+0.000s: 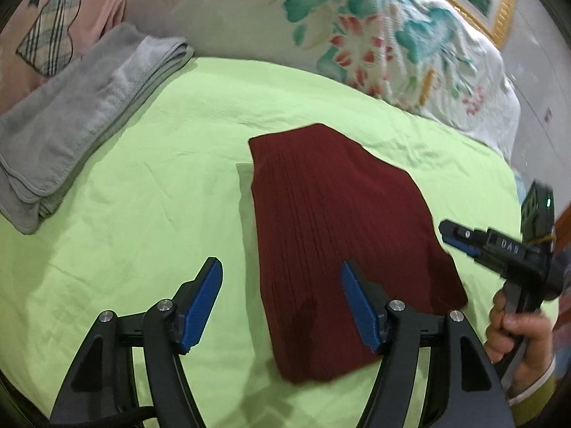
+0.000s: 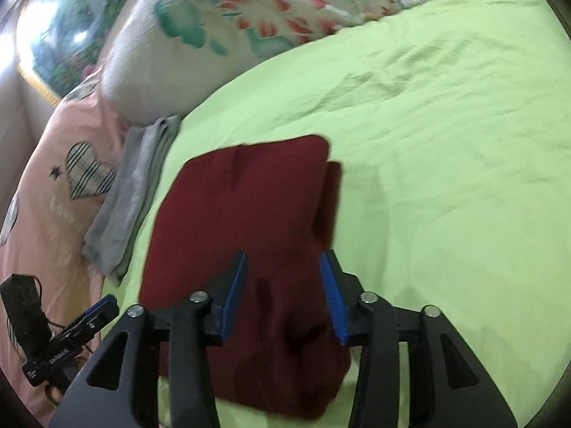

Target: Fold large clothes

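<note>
Lying folded into a compact block on the green sheet (image 1: 142,185), the dark red ribbed garment (image 1: 332,235) looks soft, light and limp, likely to sag and slide apart unless taken by a layered edge or corner. Both grippers hang over its near end holding nothing: the left gripper (image 1: 282,303) stands wide apart, the right gripper (image 2: 283,296) roughly half apart. A folded grey towel (image 1: 75,114) sits well apart by the pillows
</note>
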